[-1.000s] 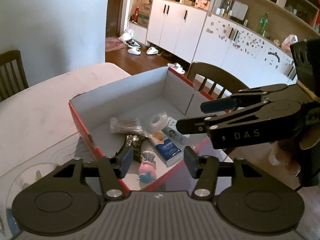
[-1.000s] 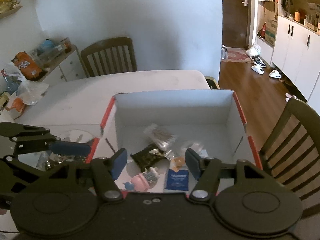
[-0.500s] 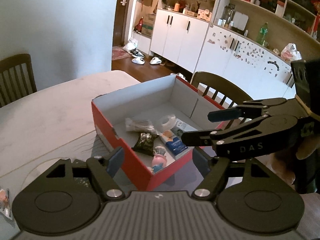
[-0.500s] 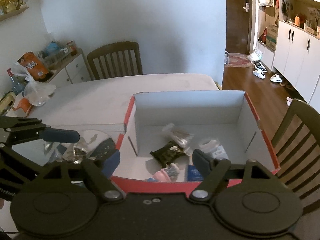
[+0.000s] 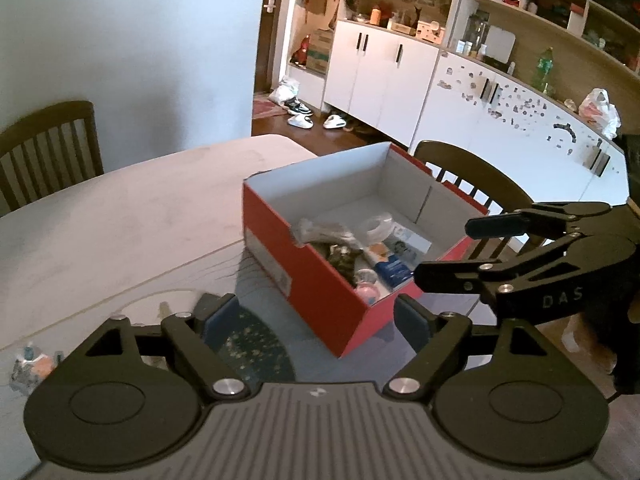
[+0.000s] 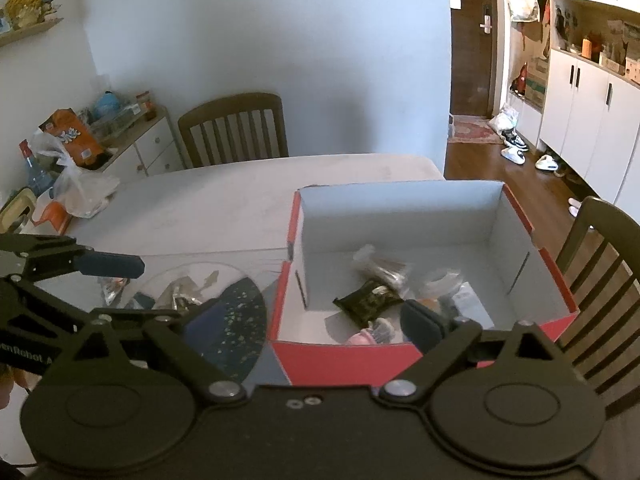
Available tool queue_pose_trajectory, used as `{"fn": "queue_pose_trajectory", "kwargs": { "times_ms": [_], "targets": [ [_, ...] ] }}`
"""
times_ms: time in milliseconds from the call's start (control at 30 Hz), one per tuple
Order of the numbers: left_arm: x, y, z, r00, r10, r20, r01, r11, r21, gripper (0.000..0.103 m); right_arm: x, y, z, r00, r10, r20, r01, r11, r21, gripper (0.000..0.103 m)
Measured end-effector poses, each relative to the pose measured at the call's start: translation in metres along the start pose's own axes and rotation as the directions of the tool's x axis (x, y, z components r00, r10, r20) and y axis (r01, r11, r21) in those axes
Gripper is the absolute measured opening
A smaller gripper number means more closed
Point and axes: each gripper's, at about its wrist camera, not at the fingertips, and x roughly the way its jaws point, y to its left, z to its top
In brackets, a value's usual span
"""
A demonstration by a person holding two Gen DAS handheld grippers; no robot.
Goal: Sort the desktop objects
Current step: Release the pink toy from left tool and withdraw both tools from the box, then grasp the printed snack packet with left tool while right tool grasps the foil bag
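Note:
A red shoebox [image 5: 320, 288] [image 6: 344, 364] with a white inside stands on the pale table. It holds several small things: a black packet [image 6: 368, 298], a pink toy [image 5: 368, 292] [image 6: 362, 338], a blue packet [image 5: 394, 270], a tape roll [image 5: 378, 224] and a clear bag [image 6: 378, 266]. My left gripper [image 5: 316, 316] [image 6: 148, 288] is open with nothing in it, low over the table to the left of the box. My right gripper [image 6: 308, 316] [image 5: 444, 251] is open with nothing between its fingers, at the box's near corner. More loose items [image 6: 180, 292] lie beside a dark speckled piece [image 6: 236, 320] [image 5: 248, 340].
A small packet [image 5: 32, 364] lies at the table's near left. A plastic bag [image 6: 84, 196] sits at the table's far left by a side cabinet. Wooden chairs stand behind the table [image 6: 236, 128] and beside the box [image 6: 600, 264] [image 5: 460, 172].
Both grippers have drawn back from above the box and shifted left, so the box now sits farther ahead and the loose items on the table show. Both stayed open.

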Motion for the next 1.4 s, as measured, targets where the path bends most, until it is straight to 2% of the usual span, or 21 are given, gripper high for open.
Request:
{"fn": "queue_pose_trajectory", "kwargs": {
  "times_ms": [333,600,1067,1400],
  "targets": [
    [-0.021,0.029,-0.013,0.999,0.044,0.012,-0.044,0.999,-0.013,0.085,-0.002,0.033,-0.005,1.000,0.012,0.013,-0.011,1.000,-0.008,0.097],
    [-0.035,0.056,-0.022,0.997,0.076,0.029,-0.075,0.997,-0.037,0.102,0.003,0.058,-0.008,1.000,0.025,0.002,-0.025,1.000,-0.018,0.097],
    [-0.046,0.106,-0.032,0.989,0.145,0.034,-0.143,0.988,-0.066,0.102,0.026,0.105,-0.007,0.998,0.054,-0.021,-0.055,0.997,-0.056,0.097],
    [-0.051,0.145,-0.035,0.974,0.220,0.054,-0.213,0.969,-0.123,0.102,0.045,0.129,0.001,0.997,0.068,-0.033,-0.071,0.994,-0.085,0.097]
  ]
}}
